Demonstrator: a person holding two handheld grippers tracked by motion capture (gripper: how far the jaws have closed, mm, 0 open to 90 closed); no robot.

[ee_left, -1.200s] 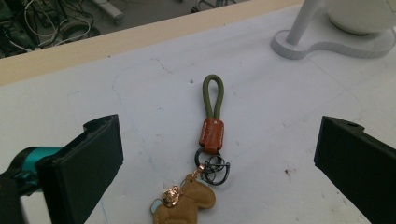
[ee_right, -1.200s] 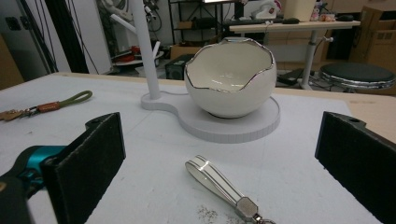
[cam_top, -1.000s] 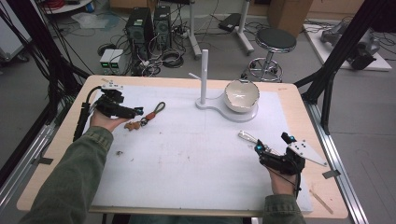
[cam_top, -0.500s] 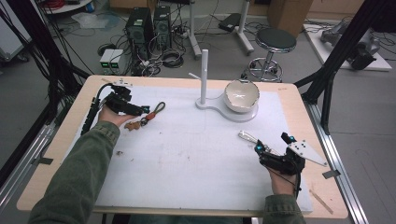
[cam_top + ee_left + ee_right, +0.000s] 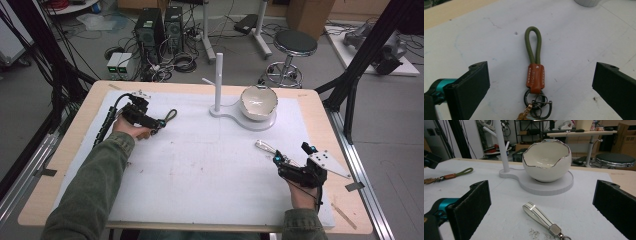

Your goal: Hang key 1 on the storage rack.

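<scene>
Green keychain (image 5: 534, 72) lies between wide-open left gripper (image 5: 541, 82) fingers (image 5: 469, 85), untouched.

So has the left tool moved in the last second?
Yes. The left tool has slid right along the table, toward the white post, closing over the green keychain.

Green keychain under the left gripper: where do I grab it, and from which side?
Probably the brown leather sleeve: it is the thickest, stiffest part of the keychain, which lies flat. The left gripper is open and straddles it; come straight down and close across the sleeve, above the rings.
</scene>
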